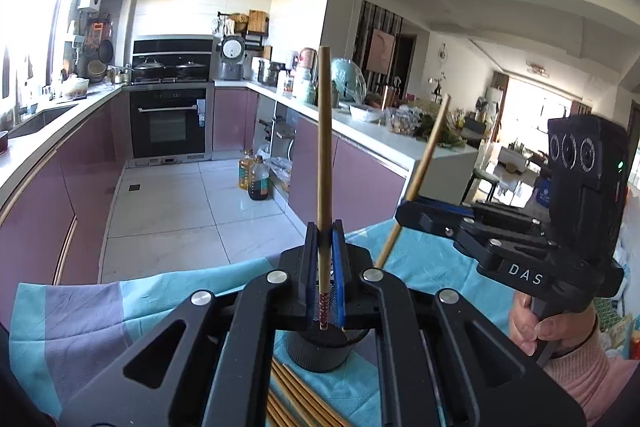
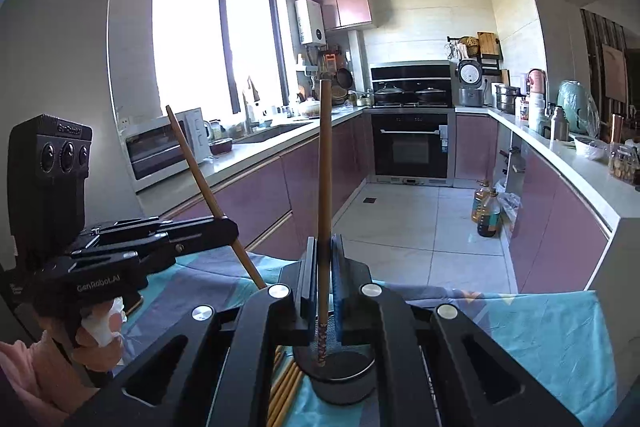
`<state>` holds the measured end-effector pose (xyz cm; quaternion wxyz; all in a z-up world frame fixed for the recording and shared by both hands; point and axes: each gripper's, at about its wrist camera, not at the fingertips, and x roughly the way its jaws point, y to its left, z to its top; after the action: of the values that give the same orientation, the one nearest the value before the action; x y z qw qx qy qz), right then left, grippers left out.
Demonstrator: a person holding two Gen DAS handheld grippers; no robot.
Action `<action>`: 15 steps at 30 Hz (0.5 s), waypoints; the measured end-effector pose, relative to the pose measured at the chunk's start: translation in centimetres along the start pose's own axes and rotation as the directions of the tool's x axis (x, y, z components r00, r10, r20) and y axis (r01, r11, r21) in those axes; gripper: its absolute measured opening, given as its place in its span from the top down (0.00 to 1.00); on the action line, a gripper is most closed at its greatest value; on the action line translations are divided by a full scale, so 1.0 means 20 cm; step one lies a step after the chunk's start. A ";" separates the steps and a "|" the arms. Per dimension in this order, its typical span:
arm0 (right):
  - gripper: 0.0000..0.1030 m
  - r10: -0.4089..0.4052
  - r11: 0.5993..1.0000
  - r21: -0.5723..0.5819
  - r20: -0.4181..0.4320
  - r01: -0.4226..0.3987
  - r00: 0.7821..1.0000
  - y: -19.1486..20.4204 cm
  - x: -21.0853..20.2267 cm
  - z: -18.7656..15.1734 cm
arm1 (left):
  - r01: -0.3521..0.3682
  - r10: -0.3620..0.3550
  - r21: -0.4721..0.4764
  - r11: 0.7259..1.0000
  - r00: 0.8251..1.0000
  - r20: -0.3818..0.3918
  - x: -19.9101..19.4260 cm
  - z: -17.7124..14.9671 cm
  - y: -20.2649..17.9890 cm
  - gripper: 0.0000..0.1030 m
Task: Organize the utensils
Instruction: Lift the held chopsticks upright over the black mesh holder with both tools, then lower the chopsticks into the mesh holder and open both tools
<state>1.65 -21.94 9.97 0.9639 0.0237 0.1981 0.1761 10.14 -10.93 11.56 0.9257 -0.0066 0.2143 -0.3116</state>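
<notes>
- Chopsticks: one stands upright, clamped in the left gripper [image 1: 325, 255], its patterned tip low over a black mesh holder [image 1: 320, 351].
- Second chopstick [image 2: 324, 187] is pinched upright by the right gripper [image 2: 323, 259], whose fingers [image 2: 309, 267] are clenched on it; its tip hangs above the holder's dark opening.
- More loose chopsticks [image 1: 296, 395] lie on the teal cloth [image 1: 160, 303] covering the counter, just beside the holder.
- A hand [image 1: 548, 327] in a pink sleeve grips the right gripper's handle.
</notes>
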 end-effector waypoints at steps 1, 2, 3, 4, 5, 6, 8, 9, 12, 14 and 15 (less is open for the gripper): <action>0.95 0.001 1.000 0.004 -0.012 -0.001 1.000 -0.01 0.02 -0.01 | -0.001 0.001 0.006 1.000 1.000 -0.015 0.03 -0.01 -0.02 0.93; 0.95 -0.002 1.000 0.008 -0.023 0.002 1.000 -0.02 0.04 -0.01 | -0.004 0.004 0.009 1.000 1.000 -0.028 0.07 -0.03 -0.03 0.93; 0.95 -0.002 1.000 0.012 -0.041 0.003 0.999 -0.03 0.06 -0.03 | -0.001 0.002 0.013 1.000 0.999 -0.049 0.12 -0.04 -0.04 0.93; 0.95 0.001 1.000 0.017 -0.058 0.000 0.998 -0.03 0.09 -0.04 | 0.002 -0.001 0.012 1.000 0.998 -0.070 0.14 -0.06 -0.05 0.93; 0.95 0.007 1.000 0.024 -0.083 -0.005 0.997 -0.05 0.12 -0.05 | 0.004 -0.003 0.012 1.000 0.996 -0.089 0.17 -0.08 -0.05 0.93; 0.95 0.007 1.000 0.029 -0.106 -0.004 0.994 -0.06 0.14 -0.07 | 0.006 -0.004 0.012 1.000 0.994 -0.107 0.21 -0.10 -0.05 0.93; 0.95 0.006 1.000 0.031 -0.148 -0.002 0.989 -0.07 0.19 -0.10 | 0.007 -0.005 0.010 1.000 0.988 -0.153 0.27 -0.15 -0.04 0.93; 0.95 0.009 0.999 0.036 -0.170 -0.003 0.985 -0.08 0.21 -0.12 | 0.008 -0.006 0.011 1.000 0.985 -0.170 0.31 -0.18 -0.03 0.93; 0.95 0.019 0.999 0.045 -0.224 -0.009 0.974 -0.07 0.26 -0.16 | 0.001 0.002 0.016 1.000 0.976 -0.217 0.39 -0.26 -0.01 0.93; 0.95 0.020 0.999 0.048 -0.253 -0.008 0.967 -0.07 0.29 -0.19 | 0.001 0.002 0.010 1.000 0.971 -0.238 0.43 -0.29 0.01 0.93; 0.95 0.022 0.999 0.052 -0.261 -0.009 0.965 -0.08 0.30 -0.20 | -0.001 0.003 0.010 1.000 0.972 -0.235 0.45 -0.30 0.02 0.93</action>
<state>5.85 -21.35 3.88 0.9271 0.0260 0.3276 0.1801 14.34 -15.01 2.46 0.8942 0.0352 0.3207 -0.3102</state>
